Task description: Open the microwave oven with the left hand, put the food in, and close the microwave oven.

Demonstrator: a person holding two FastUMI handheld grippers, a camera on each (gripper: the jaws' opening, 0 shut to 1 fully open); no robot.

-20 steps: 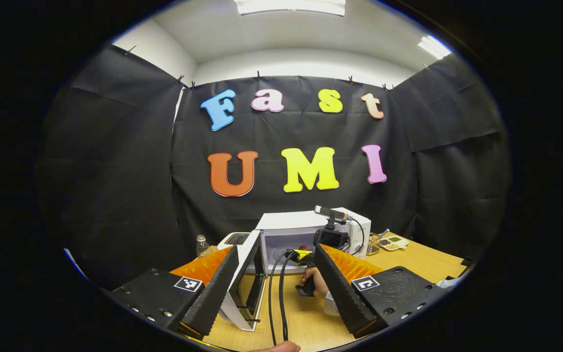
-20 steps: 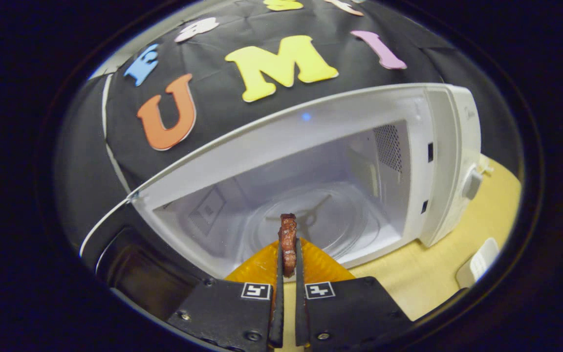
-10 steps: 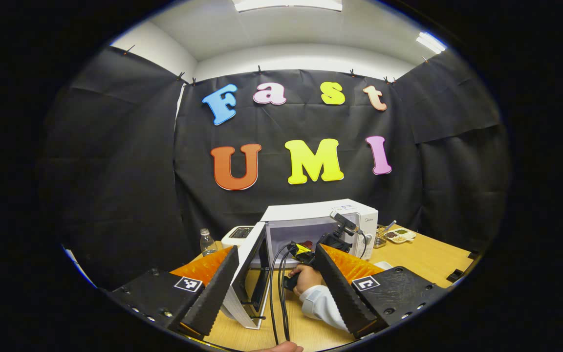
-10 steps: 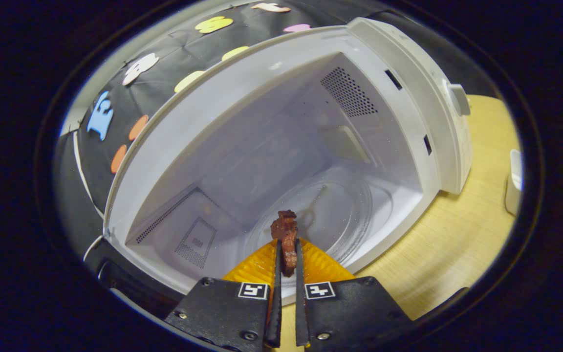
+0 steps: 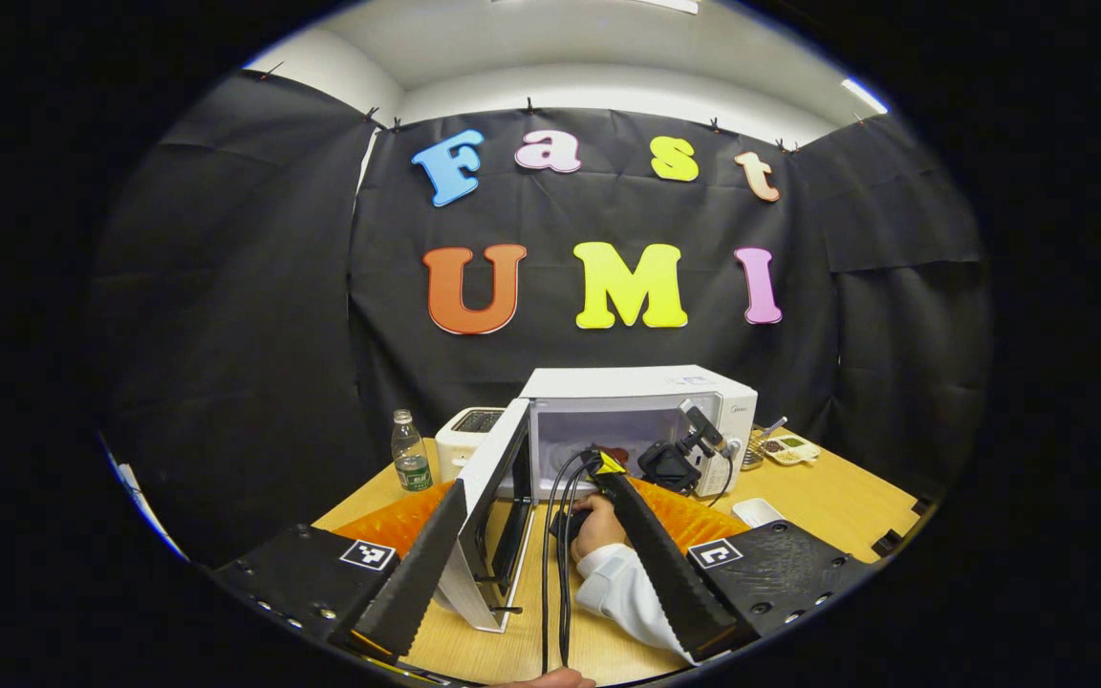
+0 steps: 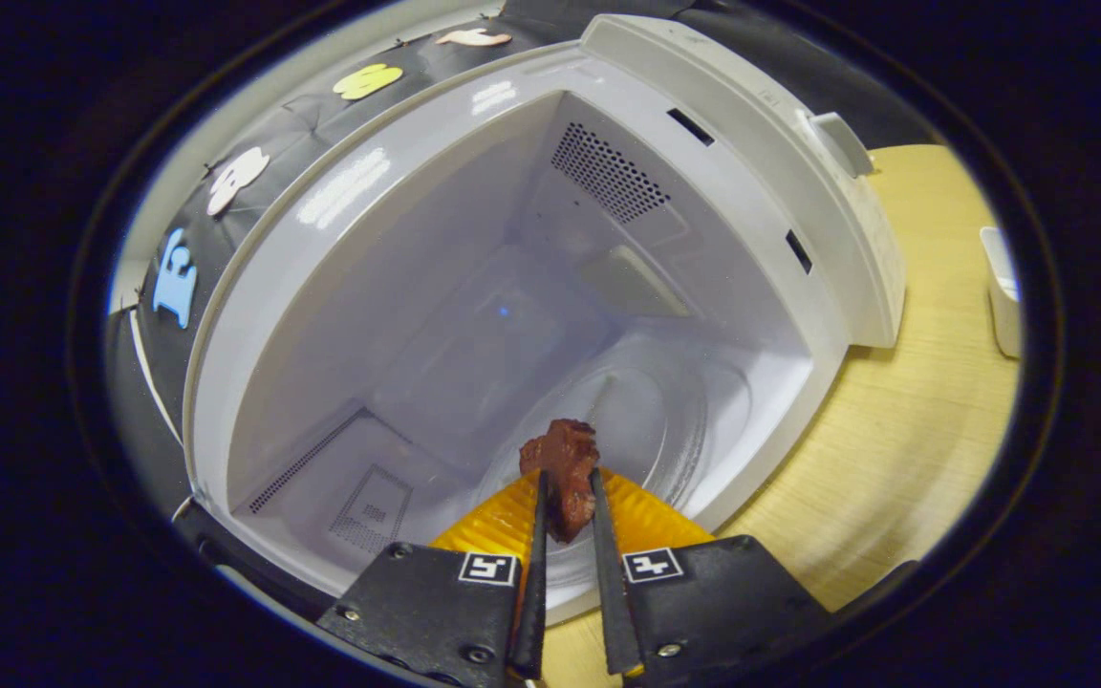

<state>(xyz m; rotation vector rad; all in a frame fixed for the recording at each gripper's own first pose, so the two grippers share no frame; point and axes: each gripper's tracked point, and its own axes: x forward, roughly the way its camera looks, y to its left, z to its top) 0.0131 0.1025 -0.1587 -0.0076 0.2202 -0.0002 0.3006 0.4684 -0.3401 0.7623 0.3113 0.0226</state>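
Two tongs are at work. My right tongs [image 6: 567,535] pinch a small, lumpy, reddish-brown piece of food [image 6: 562,468] at the microwave's [image 6: 474,287] open mouth, above the front edge of its glass turntable [image 6: 651,420], ready, I judge, to set it down inside. My left tongs [image 5: 529,535] wait spread apart and empty before the microwave, flanking its swung-out door [image 5: 493,506], probably to close it afterwards.

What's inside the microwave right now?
Inside the microwave is a round glass plate, bare where it shows. The right gripper holds a piece of meat over its near edge, covering part of it.
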